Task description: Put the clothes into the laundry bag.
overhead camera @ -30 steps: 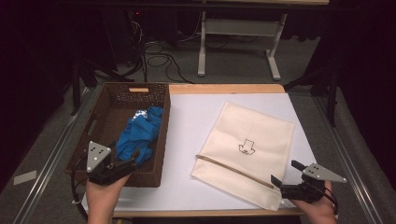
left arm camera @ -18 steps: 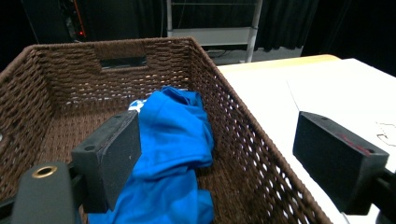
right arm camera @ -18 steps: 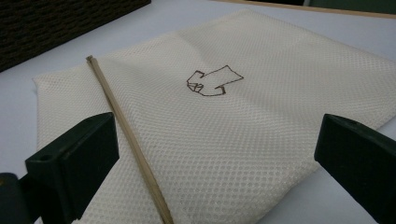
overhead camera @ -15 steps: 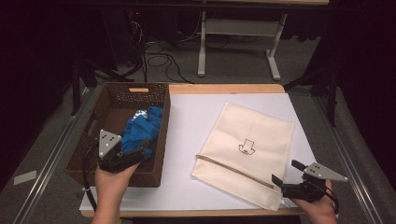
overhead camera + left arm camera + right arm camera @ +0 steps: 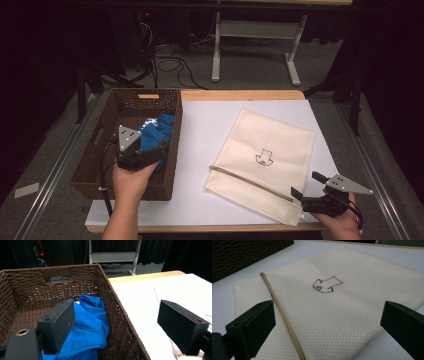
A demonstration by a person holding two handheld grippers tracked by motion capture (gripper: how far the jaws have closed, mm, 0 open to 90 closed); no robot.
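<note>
Over the near right part of the brown woven wicker basket: left hand-held gripper, jaws spread wide and gripping nothing, one jaw above the crumpled bright blue cloth and the other out past the basket's right wall. Blue cloth bunched inside the basket against that right wall, not yet taken. At the near right corner of the surface: right hand-held gripper, likewise released, jaws wide on either side of the near part of the flat cream mesh fabric bag with a small brown drawn mark at its middle. Thin wooden stick lying slantwise on the bag's near part, between those jaws. Judged as an early stage: nothing grasped, cloth untouched in the basket, bag flat and closed on the white sheet covering the surface; probably left to do, closing on the cloth, lifting it over the basket wall, opening the bag and getting the cloth in. In the way, by the look of it: the tall basket wall between the left jaws, and the stick across the bag. Beyond the far edge, a white metal frame and loose cables on the dark floor, well apart from the work.
</note>
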